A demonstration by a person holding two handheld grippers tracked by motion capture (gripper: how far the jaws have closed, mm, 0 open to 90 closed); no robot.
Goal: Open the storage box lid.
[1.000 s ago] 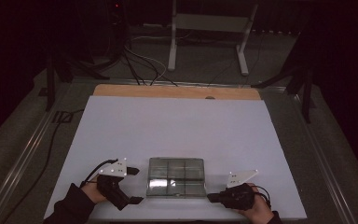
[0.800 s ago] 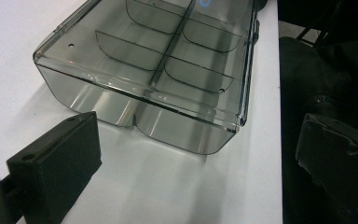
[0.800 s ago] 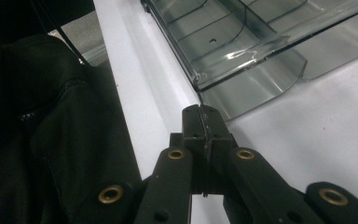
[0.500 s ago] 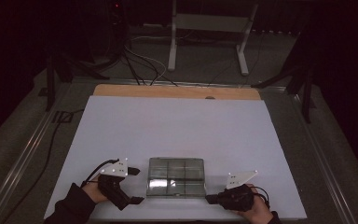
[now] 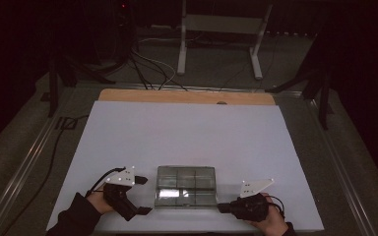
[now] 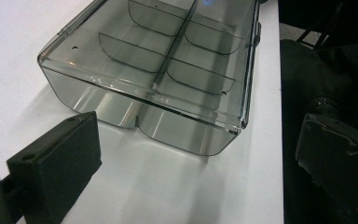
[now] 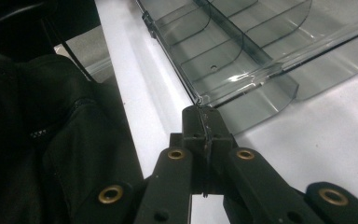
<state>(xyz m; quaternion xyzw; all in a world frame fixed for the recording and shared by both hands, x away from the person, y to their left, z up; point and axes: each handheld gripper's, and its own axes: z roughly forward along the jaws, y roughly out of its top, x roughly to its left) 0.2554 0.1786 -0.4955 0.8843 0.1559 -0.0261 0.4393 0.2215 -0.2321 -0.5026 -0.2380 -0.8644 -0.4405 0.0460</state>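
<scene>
A clear, smoke-tinted plastic box (image 5: pixel 186 186) with several inner compartments lies flat near the table's front edge, its lid down. My left gripper (image 5: pixel 145 195) rests just left of the box, open, with nothing between its jaws. In the left gripper view the box (image 6: pixel 168 60) lies ahead of that gripper (image 6: pixel 200 154), whose jaws stand wide apart. My right gripper (image 5: pixel 221 208) sits at the box's near right corner, shut. In the right gripper view its closed tips (image 7: pixel 201 116) meet the corner of the box (image 7: pixel 242 46) at the lid's rim; I cannot tell whether they touch it.
The white tabletop (image 5: pixel 187 132) stretches bare beyond the box to a wooden strip (image 5: pixel 187 96) at the far edge. Dark sleeves lie at the front edge. Cables and a metal stand (image 5: pixel 216 29) are on the floor behind.
</scene>
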